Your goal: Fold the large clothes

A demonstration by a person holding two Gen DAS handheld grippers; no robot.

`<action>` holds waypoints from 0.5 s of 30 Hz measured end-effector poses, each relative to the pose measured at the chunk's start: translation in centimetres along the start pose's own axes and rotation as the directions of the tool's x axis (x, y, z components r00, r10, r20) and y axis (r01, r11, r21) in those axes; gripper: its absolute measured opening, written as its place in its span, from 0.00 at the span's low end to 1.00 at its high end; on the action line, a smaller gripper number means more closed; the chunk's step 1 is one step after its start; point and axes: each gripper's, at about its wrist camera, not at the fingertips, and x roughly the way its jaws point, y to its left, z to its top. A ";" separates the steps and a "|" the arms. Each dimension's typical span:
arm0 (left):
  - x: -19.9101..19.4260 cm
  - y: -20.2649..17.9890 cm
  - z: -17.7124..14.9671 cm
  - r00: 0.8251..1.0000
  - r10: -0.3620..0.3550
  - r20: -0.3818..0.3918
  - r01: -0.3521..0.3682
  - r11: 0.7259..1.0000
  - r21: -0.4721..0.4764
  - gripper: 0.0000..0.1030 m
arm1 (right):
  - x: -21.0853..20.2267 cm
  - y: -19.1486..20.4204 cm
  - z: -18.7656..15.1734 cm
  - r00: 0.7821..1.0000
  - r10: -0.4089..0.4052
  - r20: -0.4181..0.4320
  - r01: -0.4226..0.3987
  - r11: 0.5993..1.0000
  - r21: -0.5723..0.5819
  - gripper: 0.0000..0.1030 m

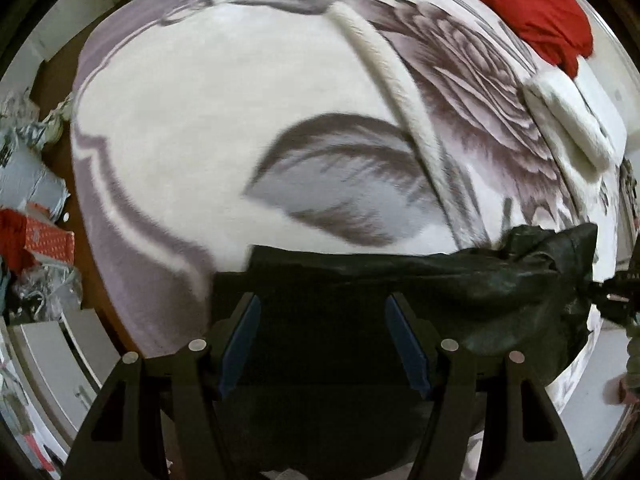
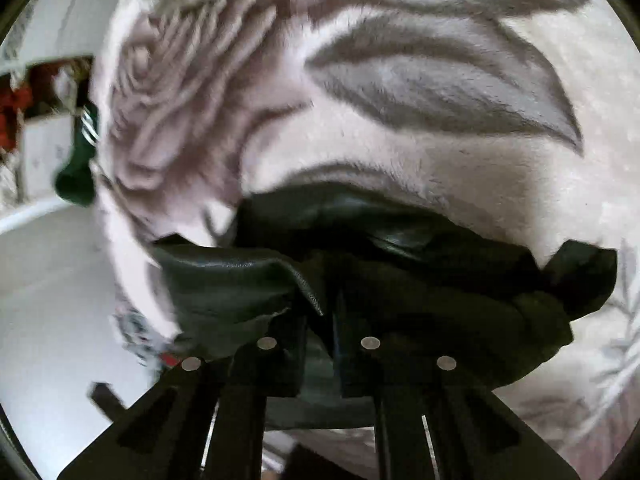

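Spread across the bed, a cream fleece blanket printed with grey-mauve roses and leaves [image 1: 224,120] fills my left wrist view, with a crumpled red cloth [image 1: 532,8] at its far right corner and brown floor with scattered boxes off the left edge. My left gripper [image 1: 322,336] has its blue-padded fingers [image 1: 242,340] wide apart over a black leather-look garment [image 1: 440,280], which lies along the blanket's near edge and stretches right to where my right gripper [image 1: 616,294] meets its bunched end.

From the right wrist, the same blanket [image 2: 440,168] curves over the frame, a dark green cloth [image 2: 78,176] hanging off its left side above pale floor. The black garment [image 2: 224,280] is heaped just ahead of my right gripper [image 2: 320,344], whose fingers are drawn close together with a fold of the garment pinched between them; the rest trails right across the blanket.
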 end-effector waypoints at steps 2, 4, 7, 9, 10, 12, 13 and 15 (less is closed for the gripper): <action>0.1 -1.5 0.0 1.000 -0.008 0.001 0.008 1.000 0.025 0.61 | -0.5 2.2 -0.1 0.994 -0.108 0.034 0.111 0.991 -0.072 0.32; -0.1 -3.0 0.1 1.000 -0.024 0.007 0.024 0.998 0.052 0.61 | -2.9 5.0 -1.1 0.970 -0.183 0.162 0.206 0.969 -0.138 0.33; -0.1 -5.1 0.1 0.998 -0.059 0.015 0.057 0.995 0.081 0.61 | -5.8 8.9 -3.4 0.961 -0.083 0.264 0.154 0.953 -0.262 0.33; 0.6 -6.5 0.2 0.998 -0.055 0.008 0.053 0.993 0.103 0.61 | -4.5 11.2 -3.9 0.992 0.016 0.125 0.029 0.934 -0.356 0.33; 1.2 -7.1 0.4 0.999 -0.044 -0.002 0.044 0.993 0.106 0.61 | -2.7 12.2 -3.8 0.999 0.040 0.028 -0.027 0.926 -0.376 0.33; 2.3 -7.5 0.7 0.999 -0.038 -0.020 0.040 0.994 0.099 0.61 | 0.2 13.2 -2.8 1.000 -0.002 0.005 0.004 0.929 -0.371 0.33; 2.5 -7.4 0.8 0.999 -0.034 -0.023 0.036 0.995 0.090 0.61 | 1.9 13.4 -1.6 0.996 -0.064 0.064 0.083 0.934 -0.348 0.33; 2.4 -7.2 1.0 0.999 -0.033 -0.010 0.034 0.997 0.067 0.61 | 4.7 13.0 0.3 0.989 -0.111 0.098 0.136 0.943 -0.304 0.33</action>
